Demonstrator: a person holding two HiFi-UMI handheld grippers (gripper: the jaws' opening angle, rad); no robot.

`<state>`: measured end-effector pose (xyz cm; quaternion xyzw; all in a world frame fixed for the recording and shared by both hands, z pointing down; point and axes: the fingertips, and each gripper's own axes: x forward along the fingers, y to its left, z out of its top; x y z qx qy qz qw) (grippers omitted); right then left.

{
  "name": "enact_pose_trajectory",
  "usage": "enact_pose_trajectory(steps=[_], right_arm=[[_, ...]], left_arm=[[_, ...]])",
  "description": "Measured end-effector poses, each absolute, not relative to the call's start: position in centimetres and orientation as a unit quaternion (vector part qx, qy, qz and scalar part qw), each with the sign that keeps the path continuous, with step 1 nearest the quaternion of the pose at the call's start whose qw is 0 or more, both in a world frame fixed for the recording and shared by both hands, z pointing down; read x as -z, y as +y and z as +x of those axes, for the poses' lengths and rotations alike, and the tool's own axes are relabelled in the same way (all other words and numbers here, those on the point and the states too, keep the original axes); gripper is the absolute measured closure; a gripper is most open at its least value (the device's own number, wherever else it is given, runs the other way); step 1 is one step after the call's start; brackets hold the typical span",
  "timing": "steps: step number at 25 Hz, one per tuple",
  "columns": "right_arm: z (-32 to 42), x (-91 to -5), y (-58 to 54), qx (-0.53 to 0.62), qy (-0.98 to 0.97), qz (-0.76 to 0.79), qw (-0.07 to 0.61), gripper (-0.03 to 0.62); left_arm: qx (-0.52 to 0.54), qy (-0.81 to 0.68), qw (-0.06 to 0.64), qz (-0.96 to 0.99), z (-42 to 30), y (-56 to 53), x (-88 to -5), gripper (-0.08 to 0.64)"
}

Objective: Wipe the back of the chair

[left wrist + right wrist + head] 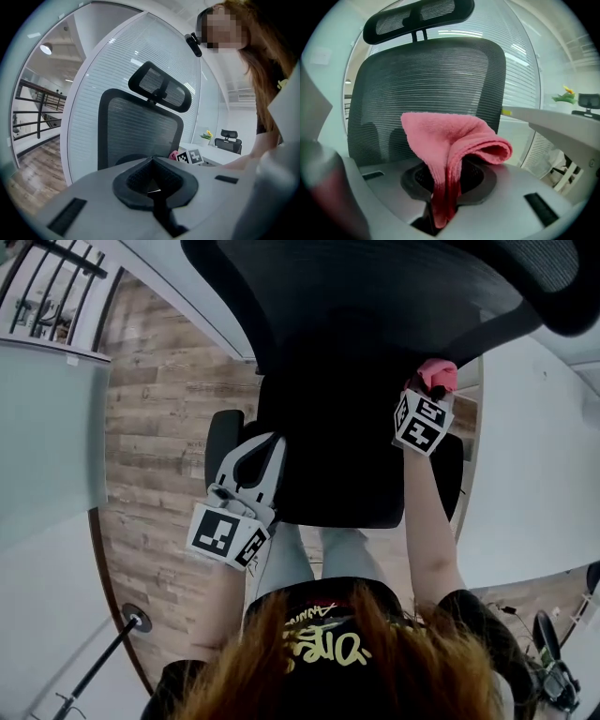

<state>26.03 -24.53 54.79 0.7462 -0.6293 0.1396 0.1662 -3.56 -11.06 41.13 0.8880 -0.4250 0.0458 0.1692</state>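
Right gripper view: right tongs (446,190) pinch pink cloth (450,140), mesh chair back (431,79) just ahead (left tongs (154,185) pressed together, empty); approach step, next press cloth onto mesh.

Two claws (153,177) (446,194), one pink cloth (454,140), two chairs (426,70) (228,139), one person (328,652).

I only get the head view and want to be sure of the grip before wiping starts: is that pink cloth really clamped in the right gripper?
Observer: Yes. The right gripper has its jaws shut on the pink cloth, and a folded bunch sticks out forward.
Operator: And the left one?
Observer: The left gripper has its jaws together with nothing between them.
Operator: What is the cloth facing?
Observer: The mesh chair back, straight ahead. I cannot tell whether they touch.
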Motion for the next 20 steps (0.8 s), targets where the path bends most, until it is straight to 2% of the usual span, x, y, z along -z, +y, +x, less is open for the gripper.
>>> enact_pose_trajectory(steps=[11,20], right_arm=[[20.9,-54.5,-25.6,-0.124,-0.648,0.731,0.174,0.528],[18.0,-54.6,-26.1,-0.136,-0.626,0.756,0.132,0.528]], left_arm=[[-0.043,-0.385,0.191,0.902,-4.4,-12.4,-43.0,0.568],[-0.050,-0.363,0.192,0.910,-6.8,-13.5,-44.3,0.568]])
